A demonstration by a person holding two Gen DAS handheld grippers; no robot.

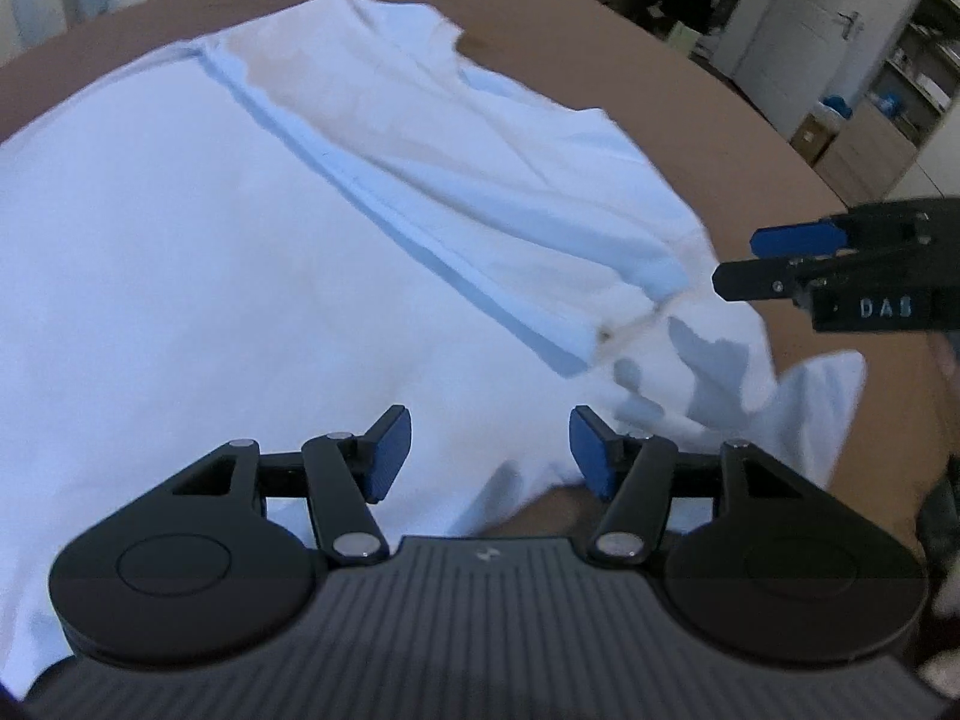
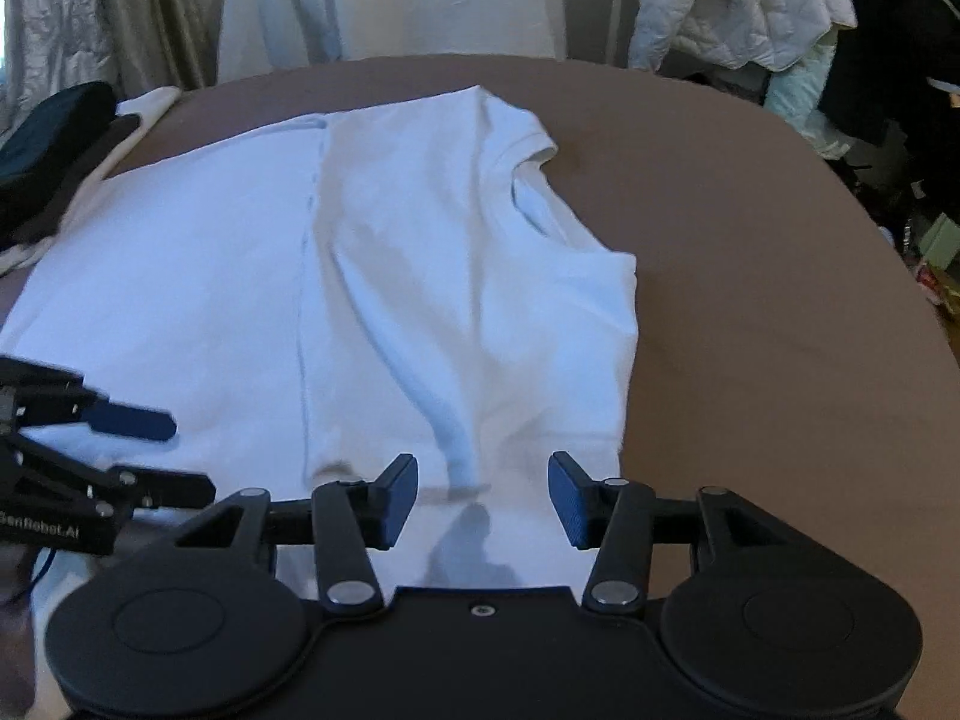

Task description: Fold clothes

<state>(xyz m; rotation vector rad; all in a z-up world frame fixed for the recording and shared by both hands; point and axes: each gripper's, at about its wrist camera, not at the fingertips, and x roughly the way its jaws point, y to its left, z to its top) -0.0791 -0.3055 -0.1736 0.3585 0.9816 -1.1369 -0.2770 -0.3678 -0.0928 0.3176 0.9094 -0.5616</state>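
A white T-shirt point(image 1: 252, 252) lies spread on a brown table point(image 1: 750, 138), with one side folded over the body along a long crease. It also shows in the right wrist view point(image 2: 390, 276), neck opening at the far right. My left gripper point(image 1: 489, 450) is open and empty just above the shirt's near edge. My right gripper point(image 2: 483, 495) is open and empty above the shirt's near hem. The right gripper shows in the left wrist view point(image 1: 741, 261) at the right, beside the shirt's corner. The left gripper shows in the right wrist view point(image 2: 186, 456) at the left.
The brown table point(image 2: 750, 300) has bare surface right of the shirt. A dark bundle point(image 2: 48, 144) lies at the table's far left. Clothes hang behind the table point(image 2: 732, 0). Shelves and a door point(image 1: 900, 78) stand beyond the far edge.
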